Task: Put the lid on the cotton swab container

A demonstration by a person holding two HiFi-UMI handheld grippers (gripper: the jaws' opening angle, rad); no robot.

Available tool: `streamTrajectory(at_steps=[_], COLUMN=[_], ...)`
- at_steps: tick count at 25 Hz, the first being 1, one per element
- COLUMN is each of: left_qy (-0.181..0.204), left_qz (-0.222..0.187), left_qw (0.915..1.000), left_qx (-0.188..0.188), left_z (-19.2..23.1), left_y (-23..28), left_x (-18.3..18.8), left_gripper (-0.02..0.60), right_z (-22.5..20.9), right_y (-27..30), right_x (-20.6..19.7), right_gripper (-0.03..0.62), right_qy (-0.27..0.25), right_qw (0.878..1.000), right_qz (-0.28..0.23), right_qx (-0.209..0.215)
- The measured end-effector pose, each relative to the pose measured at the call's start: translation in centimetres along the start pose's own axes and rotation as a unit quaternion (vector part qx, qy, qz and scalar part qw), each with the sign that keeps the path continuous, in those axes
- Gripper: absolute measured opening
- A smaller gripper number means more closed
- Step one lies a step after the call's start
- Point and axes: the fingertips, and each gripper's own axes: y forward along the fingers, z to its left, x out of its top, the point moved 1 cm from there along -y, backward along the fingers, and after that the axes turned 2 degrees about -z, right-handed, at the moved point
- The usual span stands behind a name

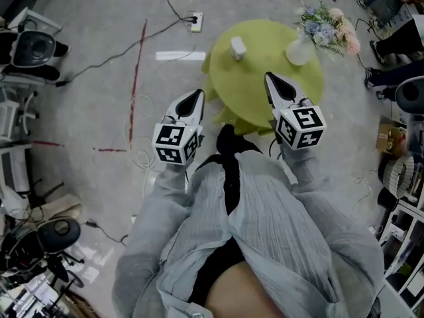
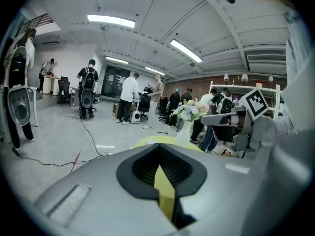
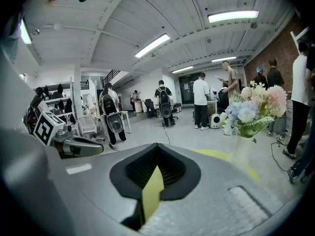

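Presently a small white cotton swab container (image 1: 237,47) is sitting toward the far edge of the round yellow-green worktop (image 1: 265,48), near a white flower vase (image 1: 299,52). The left gripper (image 1: 197,95) and right gripper (image 1: 270,78) are hovering at its near edge, jaws together, empty.

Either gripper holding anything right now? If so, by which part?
Nothing is held. The left gripper and right gripper both have their jaws together and empty. The small white container stands apart on the green table.

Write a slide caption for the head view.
Left gripper and right gripper, both shut, at a green table bearing a container and a vase.
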Motion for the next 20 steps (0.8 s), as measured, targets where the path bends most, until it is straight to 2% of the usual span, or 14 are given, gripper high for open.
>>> streamTrajectory(at_steps=[10, 20], left_qy=[0.002, 0.007], left_qz=[-0.004, -0.011], left_qw=[0.9999, 0.9995], left_qx=[-0.015, -0.027], left_z=[-2.7, -4.7], left_y=[-3.2, -4.4], left_x=[-1.8, -2.5], left_gripper=[0.017, 0.017], right_z=[1.9, 2.3], right_y=[-5.9, -8.2], right_x=[-2.9, -4.7], right_gripper=[0.002, 0.002], right_qy=[0.002, 0.011], right_qw=[1.000, 0.999], right_qz=[0.000, 0.005], right_qx=[-0.026, -0.038])
